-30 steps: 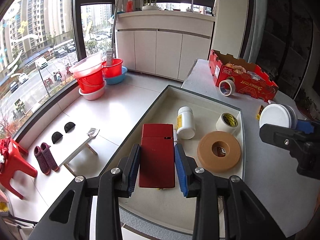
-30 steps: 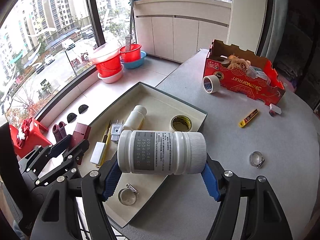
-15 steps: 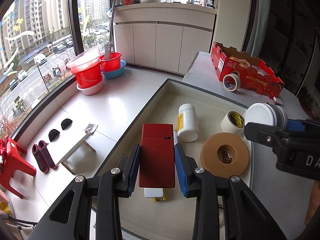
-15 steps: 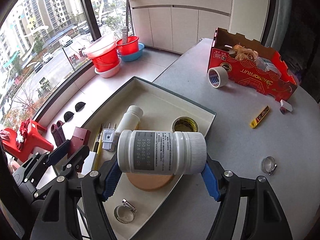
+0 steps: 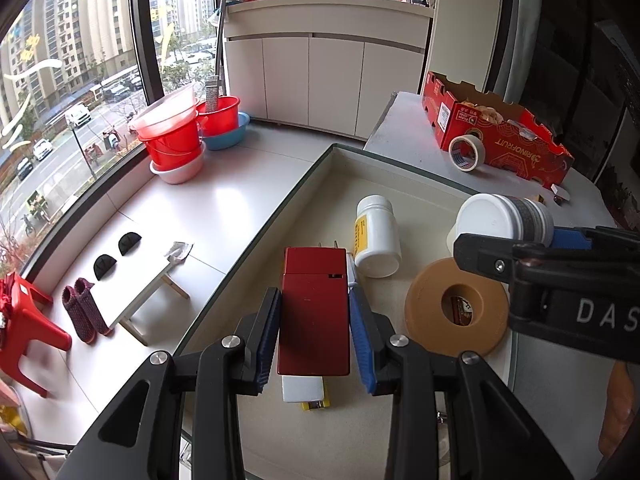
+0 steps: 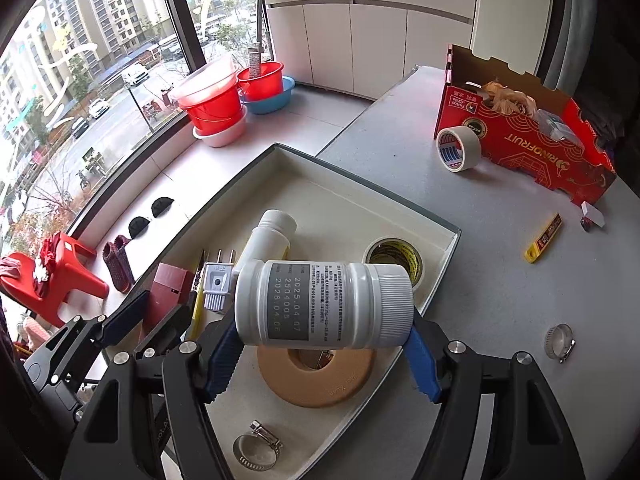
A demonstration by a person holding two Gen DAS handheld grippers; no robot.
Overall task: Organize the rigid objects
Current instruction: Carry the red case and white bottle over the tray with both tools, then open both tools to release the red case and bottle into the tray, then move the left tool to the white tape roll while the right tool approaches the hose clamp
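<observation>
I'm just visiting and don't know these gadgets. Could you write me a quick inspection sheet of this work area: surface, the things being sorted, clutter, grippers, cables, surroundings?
Surface: grey table carrying a shallow cream tray.
Job's things: in the tray lie a small white bottle, tan tape disc, yellowish tape roll, white plug and hose clamp.
Clutter: on the table, red carton, masking tape roll, yellow cutter, second hose clamp.
Grippers: left gripper shut on red box; right gripper shut on large white bottle, both over the tray.
Cables: nothing seen.
Surroundings: window, white cabinets, red basins on the floor.
</observation>
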